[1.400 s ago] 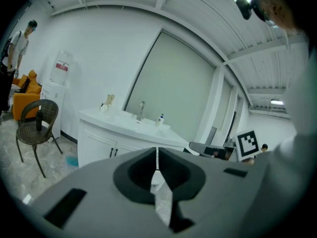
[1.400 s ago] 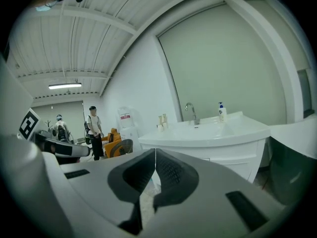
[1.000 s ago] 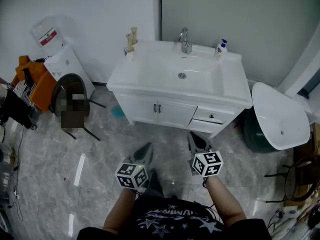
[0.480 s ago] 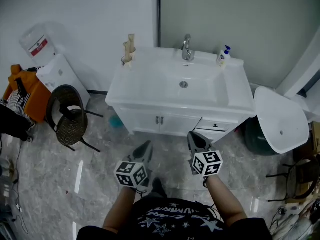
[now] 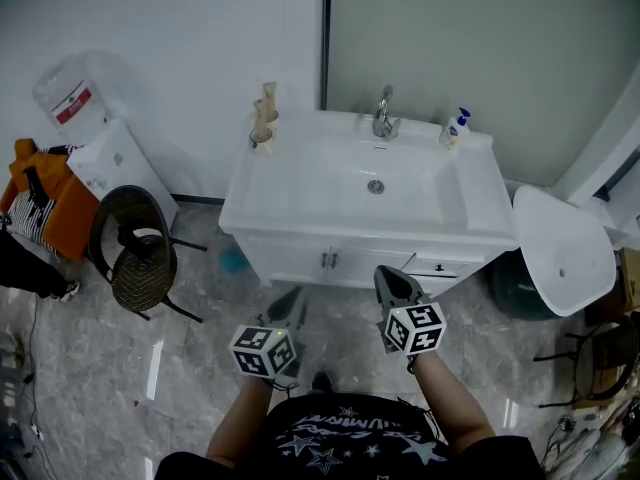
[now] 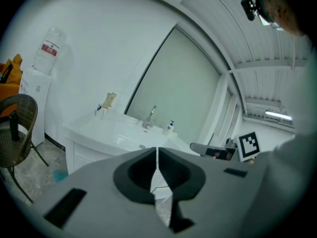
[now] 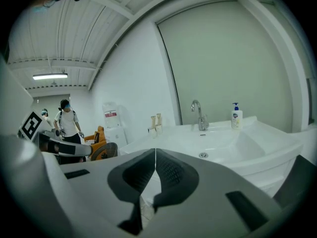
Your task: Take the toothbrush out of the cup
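White table (image 5: 300,183) ahead, and both claws are short of its front edge. Left claw (image 5: 288,308) is pressed together, right claw (image 5: 395,286) likewise, nothing in either. The cup (image 5: 261,137) sits at the back-left corner with the toothbrush (image 5: 266,106) upright inside. It looks light, stiff and probably slick, so pinch the exposed upper handle.

sink cabinet (image 5: 300,193): white | floor (image 5: 90,368): grey, marbled | soap bottle (image 5: 456,128): white, blue cap | left gripper (image 5: 297,291) cube: black-and-white squares | bag (image 5: 50,193): orange

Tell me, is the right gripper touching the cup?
Apart. Head view shows the right gripper in front of the vanity, the cup on its far left corner.
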